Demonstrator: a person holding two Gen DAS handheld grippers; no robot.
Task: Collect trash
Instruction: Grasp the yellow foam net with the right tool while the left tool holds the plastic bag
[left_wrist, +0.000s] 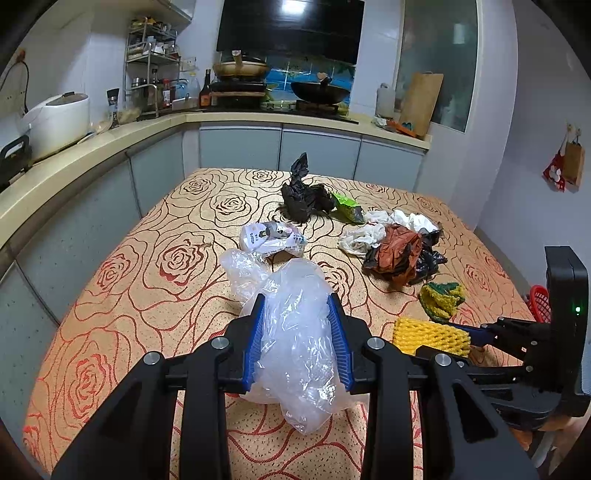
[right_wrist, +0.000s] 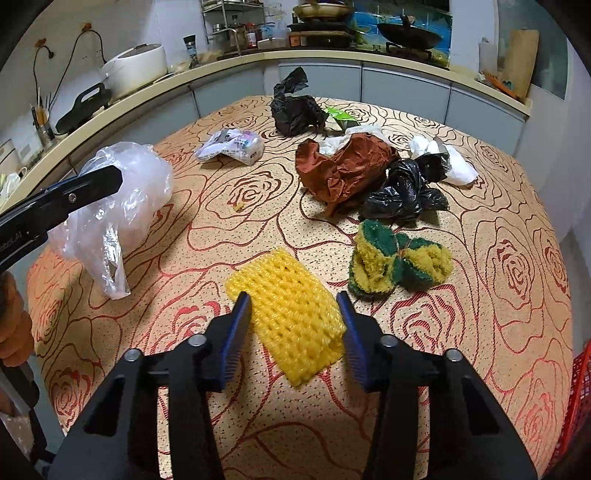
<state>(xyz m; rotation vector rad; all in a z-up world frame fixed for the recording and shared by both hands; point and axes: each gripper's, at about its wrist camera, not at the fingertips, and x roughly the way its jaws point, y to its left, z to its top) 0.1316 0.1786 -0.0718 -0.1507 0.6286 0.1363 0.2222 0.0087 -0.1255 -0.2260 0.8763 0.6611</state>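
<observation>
Left gripper (left_wrist: 297, 339) is clamped narrow on the crumpled clear plastic bag (left_wrist: 295, 332), blue pads pressing both flanks, bag lifted with its tail hanging toward the rose-patterned desk (left_wrist: 122, 280). Grip looks solid; keep it where it is and don't squeeze more, thin film can slip out if it gets re-gripped.

Ahead of that gripper, on the desk: a white printed paper packet (left_wrist: 271, 238), further back a black plastic bag (left_wrist: 303, 197) with a green wrapper (left_wrist: 347, 208) touching its right side.

Right gripper (right_wrist: 293, 334) is the one doing the work. No earlier frame to compare. Its jaws straddle the yellow foam fruit net (right_wrist: 291, 317), which lies flat on the desk between the blue pads (right_wrist: 240, 332). Left pad looks just at the net's edge, right pad just beside it with a sliver of gap, so I'd call it half-open, not yet a grip.

To do it well, my read:
- Tips need to sit down on the cloth so the pads catch the net's edges, not skim over it.
- Close across the short width; foam buckles and bunches up, which helps.
- Lift straight, check it isn't dangling by one corner.

Beyond and right of that gripper: green-and-yellow scrubbing sponges (right_wrist: 399, 262) near, then the brown, black and white bag pile (right_wrist: 347, 170) further off. A red mesh basket (right_wrist: 580, 391) sits at the far right edge, likely the drop point, can't confirm.
</observation>
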